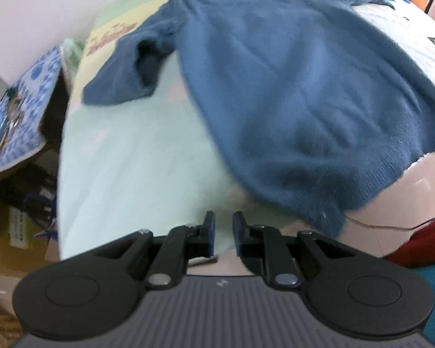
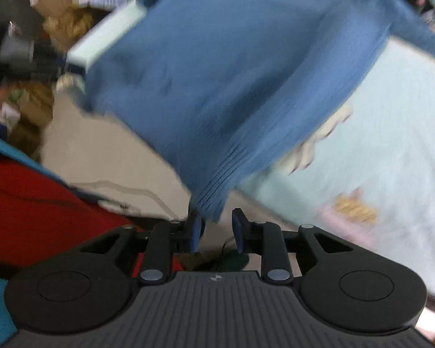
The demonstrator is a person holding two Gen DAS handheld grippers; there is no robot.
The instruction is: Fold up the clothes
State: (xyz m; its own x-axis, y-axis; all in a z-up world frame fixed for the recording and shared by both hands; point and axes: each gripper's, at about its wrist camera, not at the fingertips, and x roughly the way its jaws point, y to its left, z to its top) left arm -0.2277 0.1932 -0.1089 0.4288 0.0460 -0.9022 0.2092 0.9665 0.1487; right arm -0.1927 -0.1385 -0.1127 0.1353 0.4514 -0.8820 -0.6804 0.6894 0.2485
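Note:
A blue knit sweater (image 1: 290,87) lies spread flat on a bed with a pale green sheet (image 1: 130,159). One sleeve (image 1: 121,81) is bent out to the left. My left gripper (image 1: 223,226) hovers over the sheet's near edge, left of the sweater's hem, its jaws slightly apart with nothing between them. In the right wrist view the sweater (image 2: 217,72) hangs over the bed's edge. Its ribbed hem corner (image 2: 208,200) sits just at the left fingertip of my right gripper (image 2: 217,226). That gripper's jaws stand apart and the pads do not press on the cloth.
Left of the bed are cardboard boxes (image 1: 17,232) under a blue patterned cloth (image 1: 17,116). A thin cable (image 1: 391,226) crosses the beige floor near a red item (image 1: 426,240). Red fabric (image 2: 29,203) fills the lower left of the right wrist view, with clutter (image 2: 20,58) beyond.

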